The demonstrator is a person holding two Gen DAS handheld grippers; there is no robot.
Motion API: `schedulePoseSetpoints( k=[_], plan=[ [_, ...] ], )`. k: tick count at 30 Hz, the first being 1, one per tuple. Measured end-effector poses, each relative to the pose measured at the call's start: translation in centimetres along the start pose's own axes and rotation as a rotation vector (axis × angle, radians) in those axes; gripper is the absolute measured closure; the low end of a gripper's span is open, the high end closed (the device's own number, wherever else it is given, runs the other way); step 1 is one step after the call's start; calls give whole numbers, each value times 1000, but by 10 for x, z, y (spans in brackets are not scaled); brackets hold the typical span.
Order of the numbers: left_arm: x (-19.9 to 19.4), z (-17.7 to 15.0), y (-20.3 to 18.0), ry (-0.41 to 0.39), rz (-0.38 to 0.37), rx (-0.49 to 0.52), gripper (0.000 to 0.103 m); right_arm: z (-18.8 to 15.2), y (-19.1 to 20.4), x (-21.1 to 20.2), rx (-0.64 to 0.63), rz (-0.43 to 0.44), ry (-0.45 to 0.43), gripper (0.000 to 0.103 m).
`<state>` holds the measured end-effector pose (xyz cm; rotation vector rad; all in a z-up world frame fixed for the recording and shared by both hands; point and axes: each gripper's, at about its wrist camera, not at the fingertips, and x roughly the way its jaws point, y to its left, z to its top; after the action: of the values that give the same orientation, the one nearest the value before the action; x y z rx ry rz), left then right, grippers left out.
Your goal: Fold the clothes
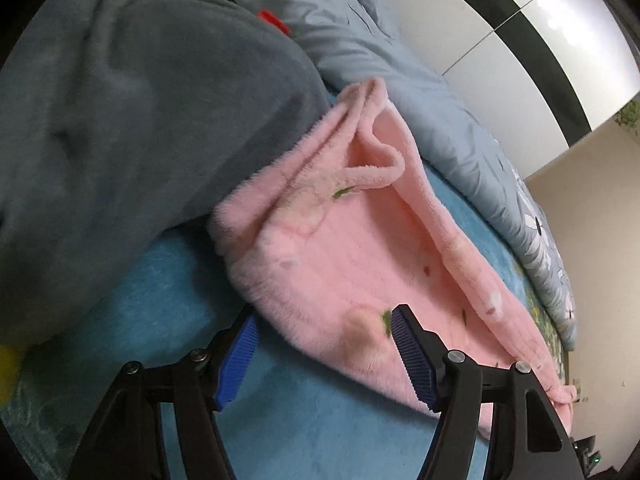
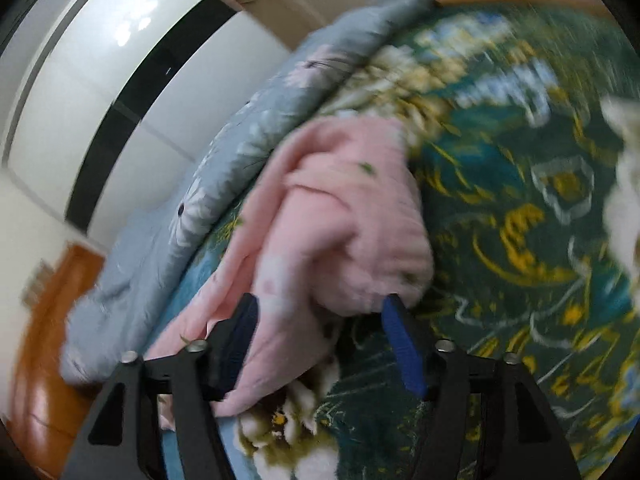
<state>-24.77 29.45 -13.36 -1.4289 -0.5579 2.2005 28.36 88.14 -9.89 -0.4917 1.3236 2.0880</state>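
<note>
A fluffy pink garment [image 1: 344,248] lies folded on a blue bed cover [image 1: 168,288], its hem toward my left gripper [image 1: 322,328]. That gripper stands open, the garment's near edge lying between its blue pads [image 1: 412,354] without being pinched. In the right wrist view the same pink garment [image 2: 332,216] shows blurred, bunched up on a dark green patterned blanket [image 2: 520,240]. My right gripper [image 2: 320,308] is open, with a lump of the pink fabric between its spread fingers.
A grey fleece garment [image 1: 132,112] is heaped at the left. A pale blue flowered quilt [image 1: 400,64] runs along the far side, and also shows as quilt [image 2: 224,168]. White and black wardrobe doors [image 1: 540,32] stand behind. Orange wooden floor [image 2: 44,320] lies beside the bed.
</note>
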Motion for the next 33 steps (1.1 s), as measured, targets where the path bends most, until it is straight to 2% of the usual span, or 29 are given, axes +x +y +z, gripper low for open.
schedulePoseSetpoints(
  k=[3,7,11,12,13,14,16,17,18,20,22,25,30,33],
  plan=[
    [10,4,3,-5,-15,-42,32,0,-12,14,102,72,-4,25],
    [18,9,3,-15,-23,-80,34,-3,-6,29,149,95,8,25],
    [22,12,-2,-23,-6,-77,36,-6,0,44,197,118,19,25],
    [23,12,-3,-27,1,-81,43,-7,1,48,208,124,22,25],
    [24,13,-4,-31,9,-85,54,-7,2,51,220,129,25,25],
    [26,14,-3,-33,19,-95,60,-7,3,55,230,124,25,28],
    [28,15,1,-30,36,-131,71,-3,3,62,245,89,22,44],
    [27,16,2,-27,31,-145,74,-1,2,64,257,81,21,57],
    [27,17,0,-22,25,-149,83,1,2,66,263,75,23,73],
    [23,18,-7,-28,22,-142,88,9,11,63,227,62,26,81],
    [11,20,-19,-54,-2,-127,90,20,24,54,174,60,19,85],
    [-27,19,-38,-101,-92,-87,90,40,46,17,79,127,-30,87],
    [-102,-15,-45,-118,-227,20,90,32,35,-49,-60,153,-59,87],
    [-129,-49,-13,-101,-202,75,90,16,-5,-68,-94,113,-11,87]
  ],
)
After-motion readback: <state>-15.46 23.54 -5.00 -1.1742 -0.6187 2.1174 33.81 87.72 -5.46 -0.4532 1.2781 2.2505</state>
